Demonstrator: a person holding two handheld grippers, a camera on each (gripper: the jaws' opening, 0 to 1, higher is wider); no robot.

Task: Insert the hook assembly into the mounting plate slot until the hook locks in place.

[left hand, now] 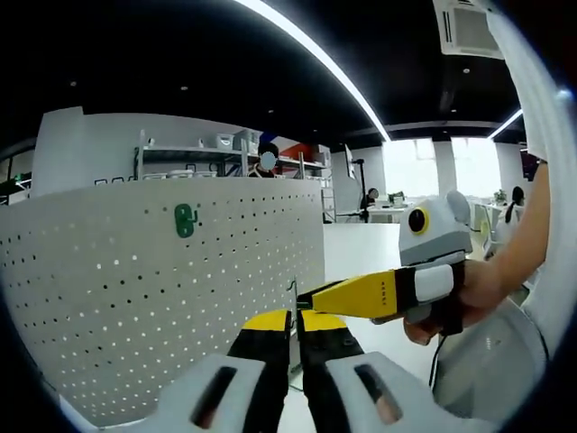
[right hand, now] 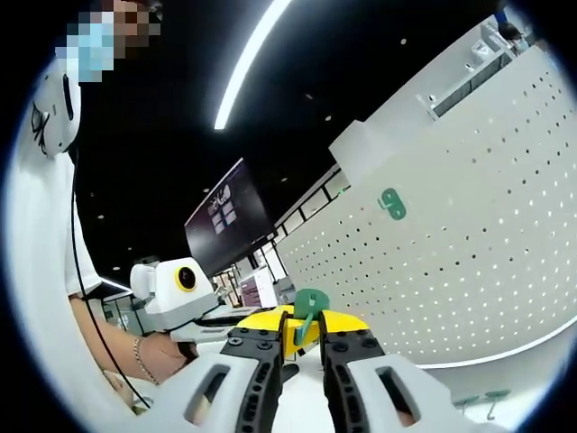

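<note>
The mounting plate is a white pegboard [left hand: 135,298] [right hand: 469,262], standing upright, with one green hook [left hand: 185,220] [right hand: 391,204] seated on it. A second green hook [right hand: 309,308] stands between the yellow tips of my right gripper [right hand: 302,332]. In the left gripper view the same hook [left hand: 293,293] shows edge-on as a thin dark strip. It rises from the narrow gap of my left gripper [left hand: 294,323], whose jaws are close on it. The right gripper [left hand: 311,296] comes in from the right, held by a hand, with its tip at the hook. The left gripper [right hand: 257,317] reaches in from the left.
A white table [left hand: 361,248] runs beside the pegboard. Small green pieces [right hand: 478,401] lie at the board's foot. A person in a white sleeve [right hand: 41,234] stands close on the left. Shelving [left hand: 225,155] and other people are far behind the board.
</note>
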